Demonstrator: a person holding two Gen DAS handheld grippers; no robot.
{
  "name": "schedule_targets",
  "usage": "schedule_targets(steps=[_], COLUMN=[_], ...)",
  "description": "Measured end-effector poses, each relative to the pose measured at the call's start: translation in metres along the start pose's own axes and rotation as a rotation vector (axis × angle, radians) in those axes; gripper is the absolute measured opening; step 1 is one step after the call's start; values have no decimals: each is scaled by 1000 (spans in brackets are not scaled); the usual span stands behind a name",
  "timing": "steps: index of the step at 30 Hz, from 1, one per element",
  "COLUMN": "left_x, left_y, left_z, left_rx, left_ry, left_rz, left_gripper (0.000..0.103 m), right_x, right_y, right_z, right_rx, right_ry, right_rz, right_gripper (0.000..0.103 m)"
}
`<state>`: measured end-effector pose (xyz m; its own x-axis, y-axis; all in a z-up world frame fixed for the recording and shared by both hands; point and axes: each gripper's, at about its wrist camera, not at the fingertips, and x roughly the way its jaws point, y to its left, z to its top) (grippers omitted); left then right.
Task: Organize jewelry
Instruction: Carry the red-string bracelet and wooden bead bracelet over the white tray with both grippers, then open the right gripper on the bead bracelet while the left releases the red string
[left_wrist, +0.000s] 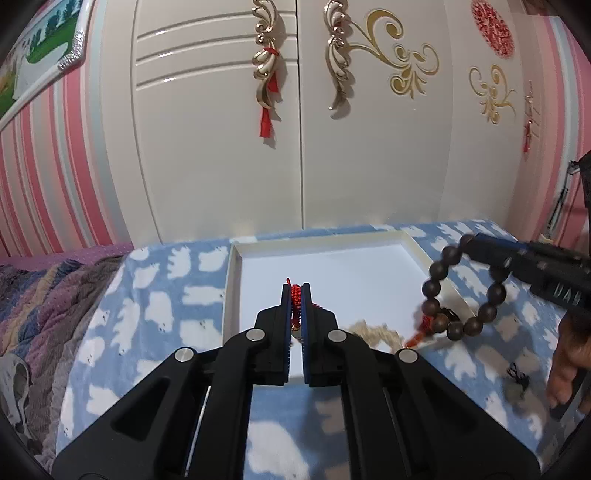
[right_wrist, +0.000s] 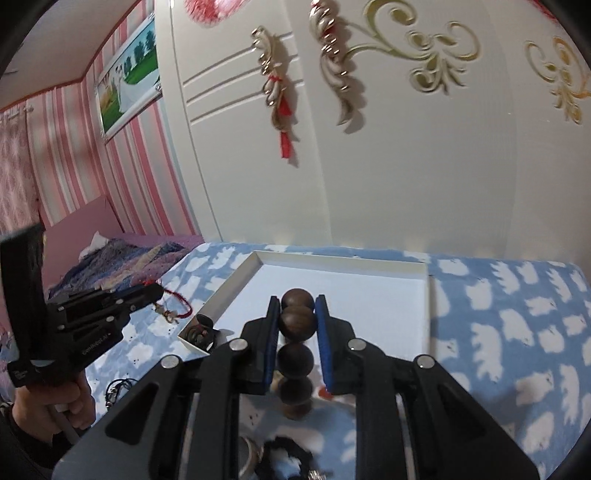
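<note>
Blue bedding with white bear shapes (left_wrist: 155, 314) covers the surface, and on it lies a shallow white tray (left_wrist: 231, 295) in front of a cream wardrobe (left_wrist: 221, 147). Nearest, the left gripper (left_wrist: 295, 295) is clamped shut on a red cord bracelet (left_wrist: 295, 291), held over the near part of the tray floor. The right gripper (right_wrist: 297, 314) pinches a dark wooden bead bracelet (right_wrist: 297, 321); its loop hangs down beside the tray's right rim. Both pieces are airborne. Judging by this, the tray floor lies ahead of and below each claw, the left one being nearer to it.
</note>
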<state>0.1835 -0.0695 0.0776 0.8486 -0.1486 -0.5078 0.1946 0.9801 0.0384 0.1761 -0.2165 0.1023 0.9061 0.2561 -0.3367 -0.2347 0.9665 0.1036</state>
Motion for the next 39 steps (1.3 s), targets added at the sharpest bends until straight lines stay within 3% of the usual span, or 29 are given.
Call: schedule_targets(steps=[10, 17, 21, 30, 33, 39], left_x=[51, 98, 113, 105, 100, 93], left_y=[9, 24, 29, 9, 16, 11], left_z=[-5, -39, -53, -68, -69, -72], left_rx=[-52, -93, -87, -53, -107, -110], left_ry=[36, 139, 209, 257, 274, 286], left_rz=[19, 23, 60, 22, -33, -53], left_gripper=[2, 2, 2, 1, 1, 1], right_x=[48, 77, 87, 91, 92, 94], right_y=[-9, -36, -47, -56, -58, -59], right_z=[-12, -40, -48, -60, -63, -67], right_rx=[36, 13, -6, -24, -35, -52], right_ry=[59, 156, 205, 242, 253, 267], right_rz=[-17, -221, -289, -322, -335, -357], right_gripper=[19, 19, 19, 19, 19, 20])
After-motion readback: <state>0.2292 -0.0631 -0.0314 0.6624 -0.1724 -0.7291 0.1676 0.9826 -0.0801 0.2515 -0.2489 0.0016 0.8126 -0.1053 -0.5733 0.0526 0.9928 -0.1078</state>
